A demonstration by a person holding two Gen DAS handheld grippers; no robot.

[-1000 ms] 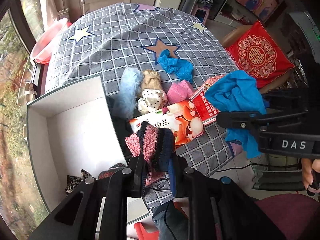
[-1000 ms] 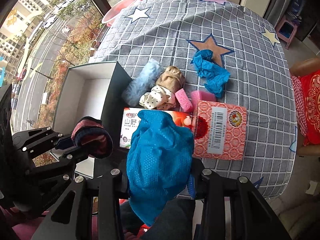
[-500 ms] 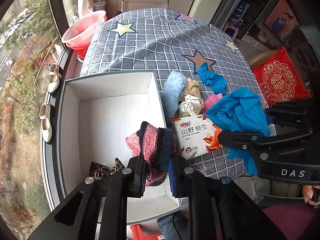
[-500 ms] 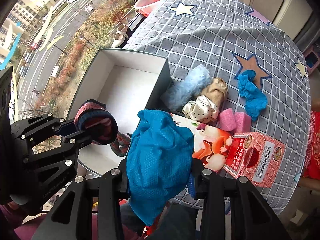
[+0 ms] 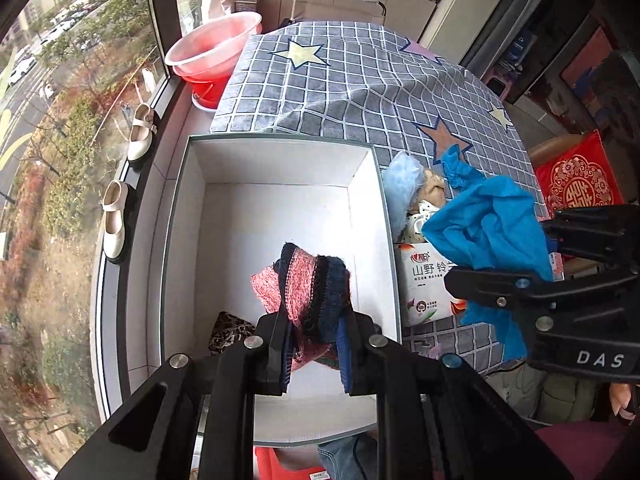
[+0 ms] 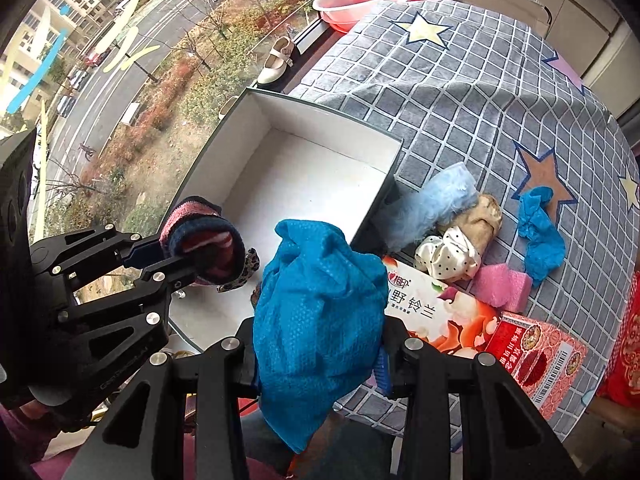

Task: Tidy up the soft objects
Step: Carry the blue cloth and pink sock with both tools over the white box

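Note:
My left gripper [image 5: 312,344] is shut on a pink and navy knitted sock [image 5: 308,284] and hangs over the near part of the white box [image 5: 280,160]. In the right wrist view the same sock [image 6: 204,240] sits at the left, above the box [image 6: 320,152]. My right gripper [image 6: 320,356] is shut on a bright blue cloth [image 6: 316,320], held above the box's right wall and the table edge. That cloth [image 5: 492,232] also shows at the right of the left wrist view. A leopard-print piece [image 5: 228,330] lies in the box's near corner.
On the checked tablecloth [image 6: 480,92] right of the box lie a pale blue fluffy roll [image 6: 432,204], a beige bundle [image 6: 484,216], a dotted white cloth [image 6: 448,256], a pink sponge [image 6: 504,286], a crumpled blue cloth [image 6: 540,236] and two printed cartons [image 6: 440,316]. A red basin [image 5: 212,52] and shoes [image 5: 114,220] sit by the window.
Both grippers have carried their loads to the left, from over the cartons to over the white box, rolling as they went. The box now fills the middle of both views.

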